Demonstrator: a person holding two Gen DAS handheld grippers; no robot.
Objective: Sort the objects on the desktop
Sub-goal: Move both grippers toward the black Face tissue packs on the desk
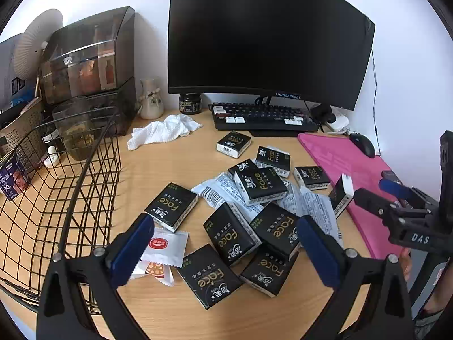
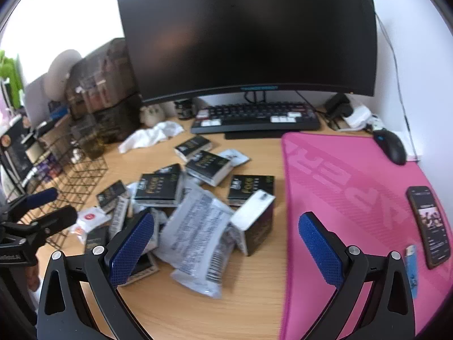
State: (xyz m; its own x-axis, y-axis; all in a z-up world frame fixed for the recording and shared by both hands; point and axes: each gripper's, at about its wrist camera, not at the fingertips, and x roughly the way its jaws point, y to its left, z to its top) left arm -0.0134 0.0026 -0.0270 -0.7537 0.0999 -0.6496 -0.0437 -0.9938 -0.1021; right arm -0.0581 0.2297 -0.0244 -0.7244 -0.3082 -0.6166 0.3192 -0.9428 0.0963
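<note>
Left wrist | ten black tissue packs (image 1: pixel 263 187) | both grippers' jaws wide, empty

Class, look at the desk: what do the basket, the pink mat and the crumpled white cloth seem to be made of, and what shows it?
Basket: thin black metal wire, probably coated; an open grid shows the desk through it.
Pink mat: likely fabric-topped, matte; flat, no glare.
White cloth: soft textile or thick paper towel; dimpled, rumpled folds.
</note>
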